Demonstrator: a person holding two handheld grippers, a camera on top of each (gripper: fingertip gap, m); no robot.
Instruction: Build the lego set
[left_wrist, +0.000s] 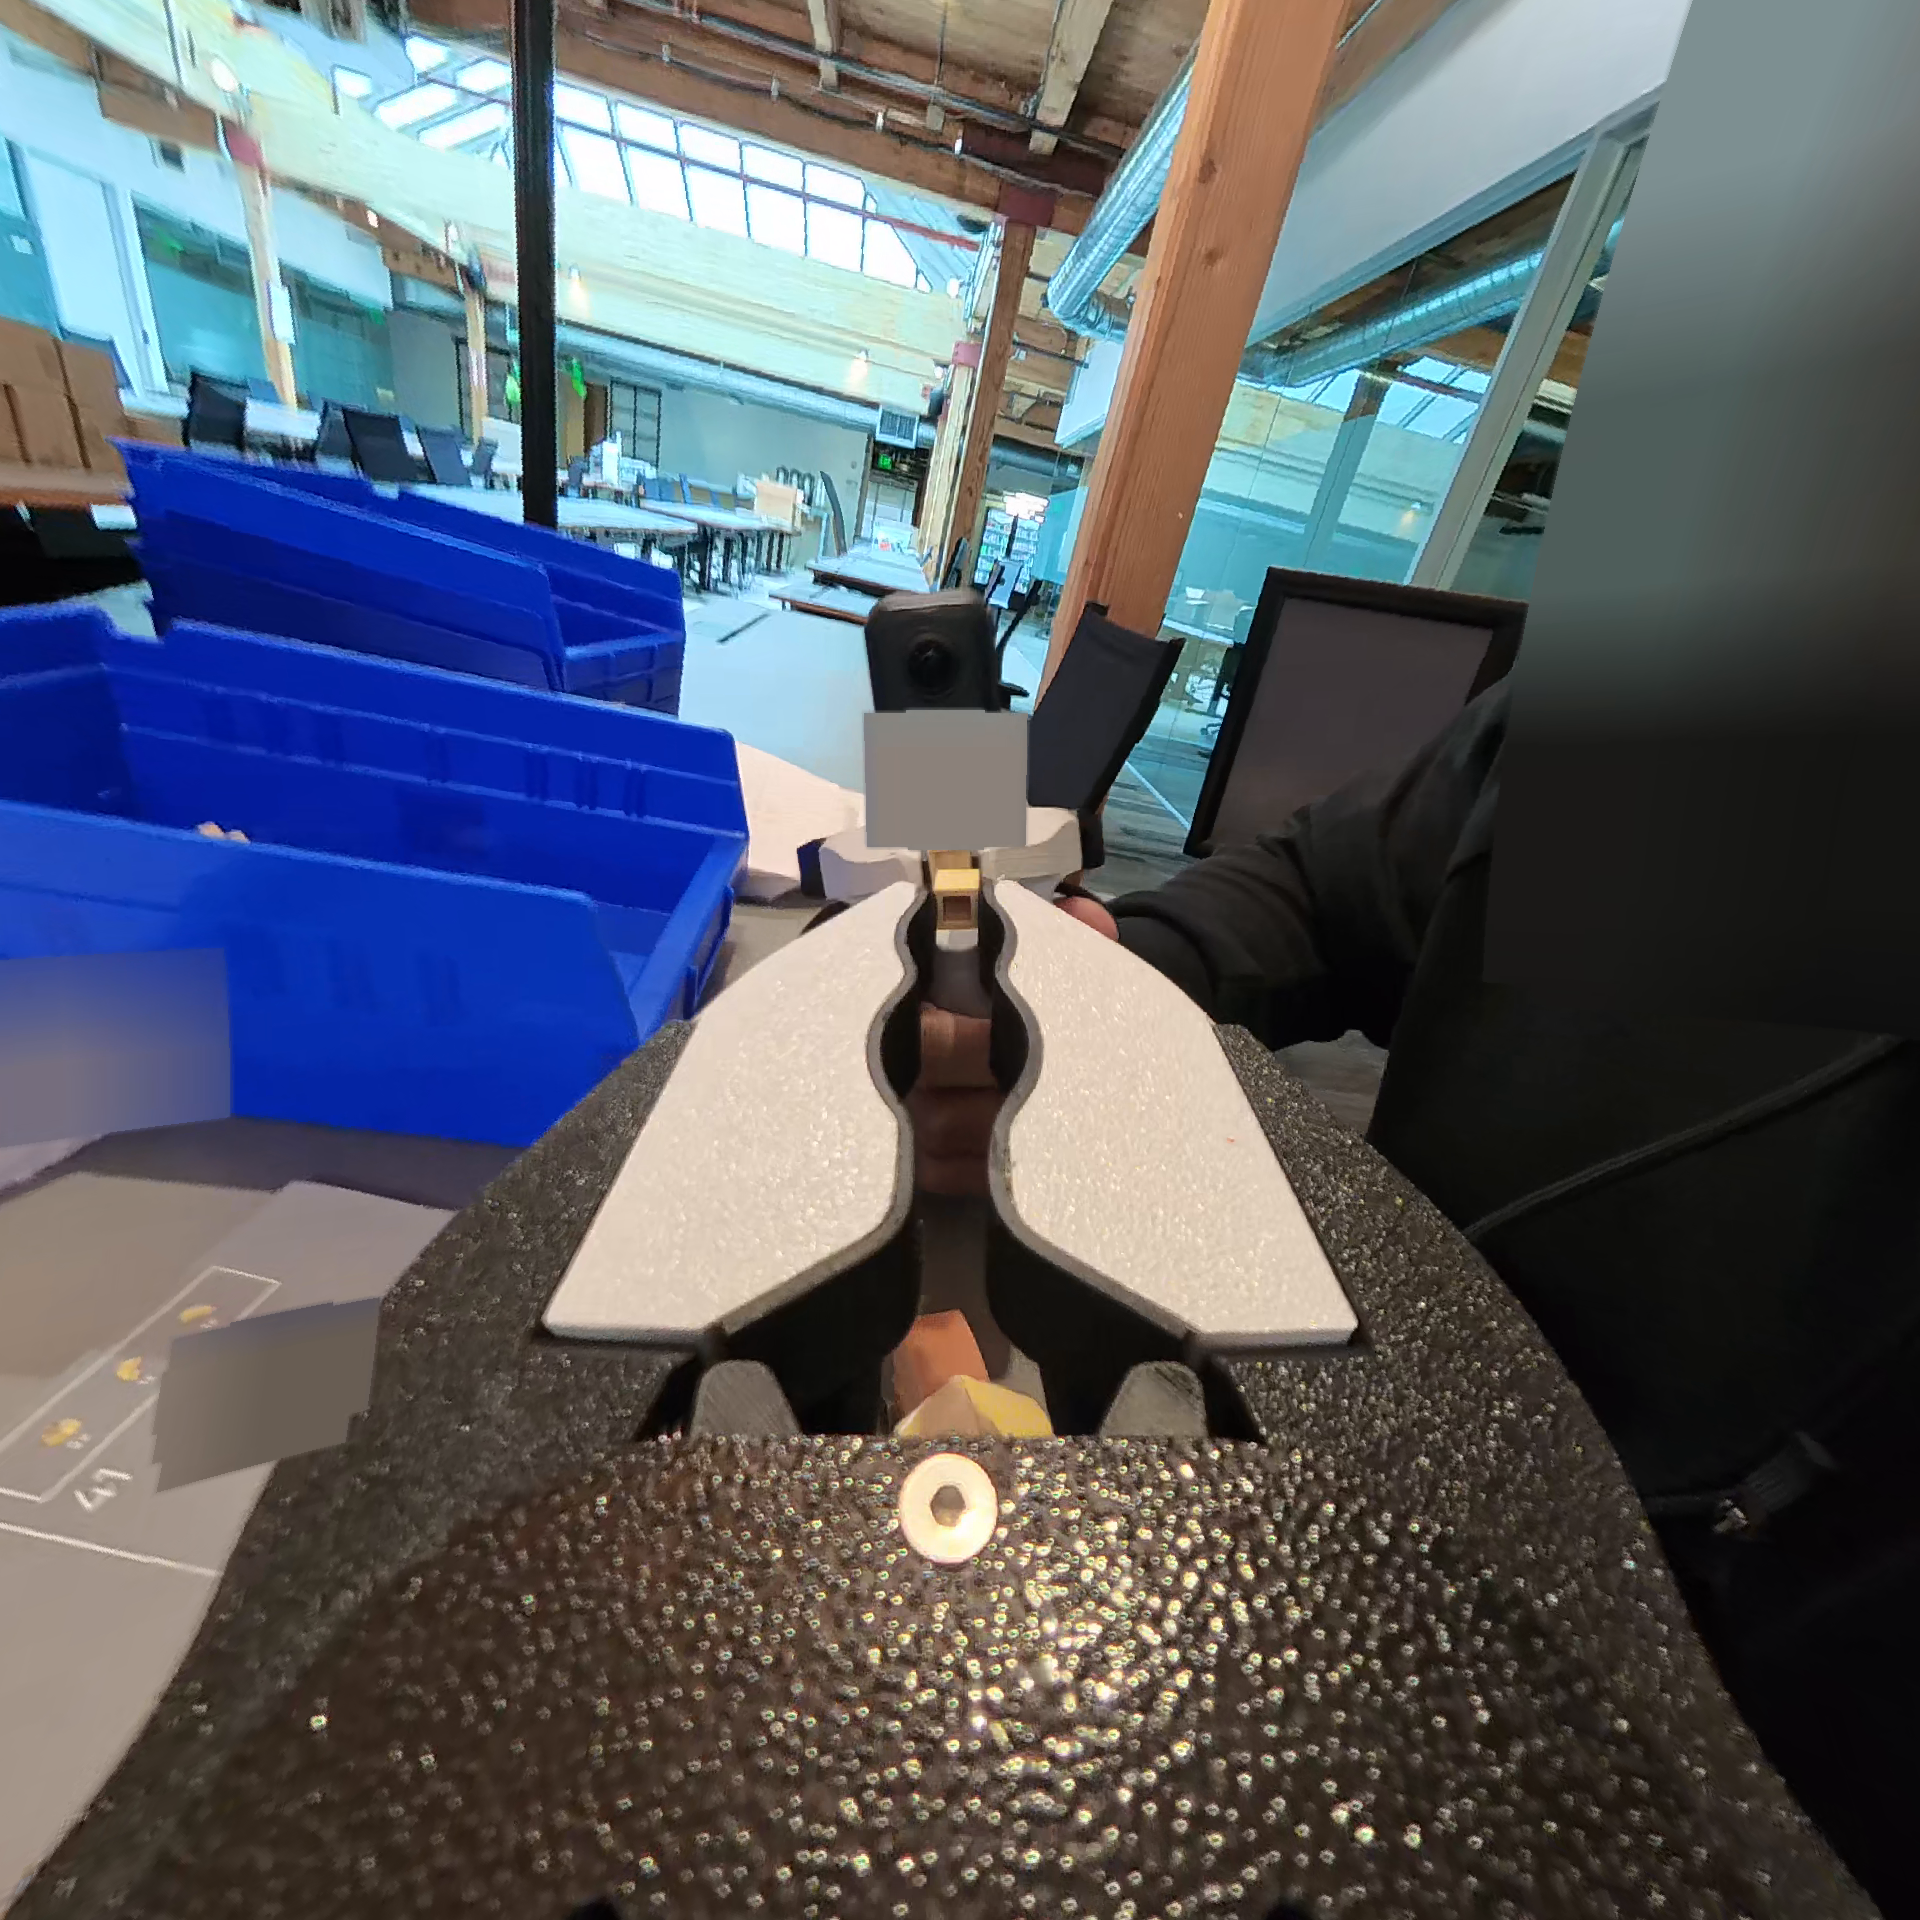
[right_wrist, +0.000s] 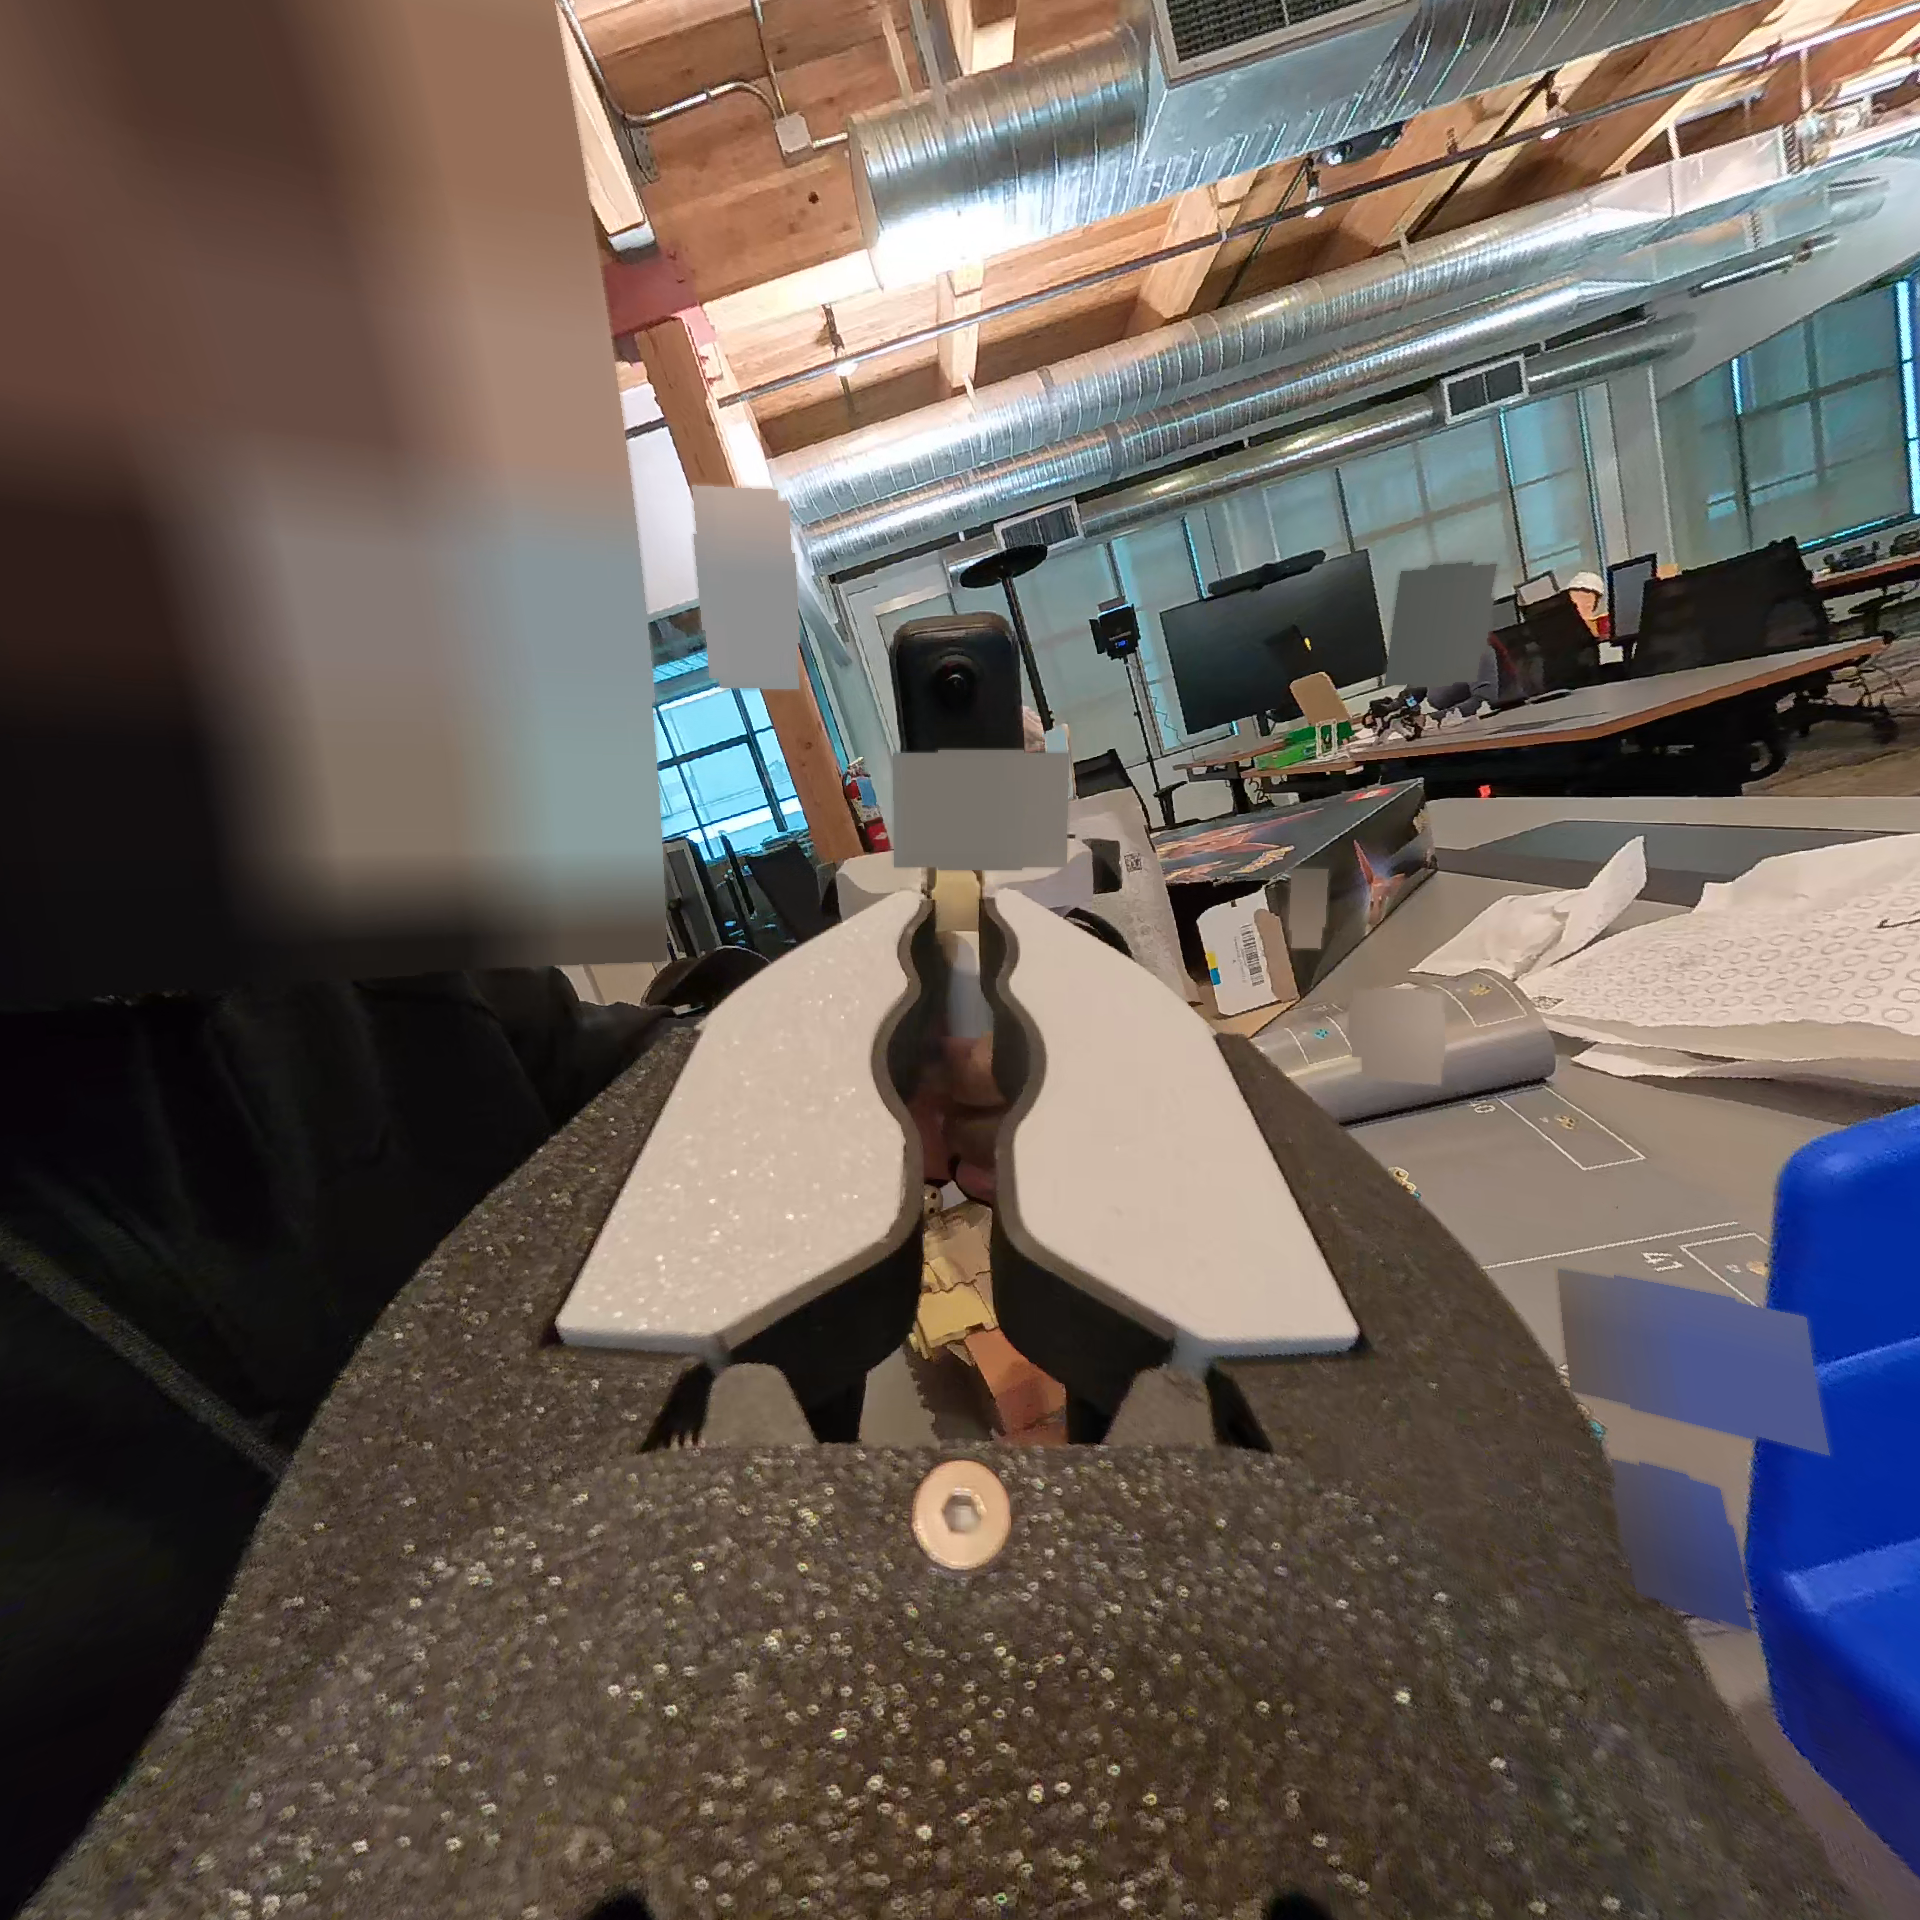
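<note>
The left gripper (left_wrist: 954, 902) and the right gripper (right_wrist: 956, 902) meet tip to tip above the grey surface (right_wrist: 1683, 1174), each with jaws clamped on the same small tan square-holed plastic piece (left_wrist: 955, 902). Blue plastic bins (left_wrist: 395, 831) stand to the left, crumpled white paper (right_wrist: 1714, 956) to the right.

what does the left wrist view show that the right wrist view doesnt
Only the left wrist view: stacked blue bins filling its left side, and a black upright pole.

Only the right wrist view: a printed cardboard box, crumpled white paper, a dark monitor and silver ceiling ducts.

Both: each hand-held gripper, left and right, pinches a small tan piece at its tips, facing the other gripper's black camera.
</note>
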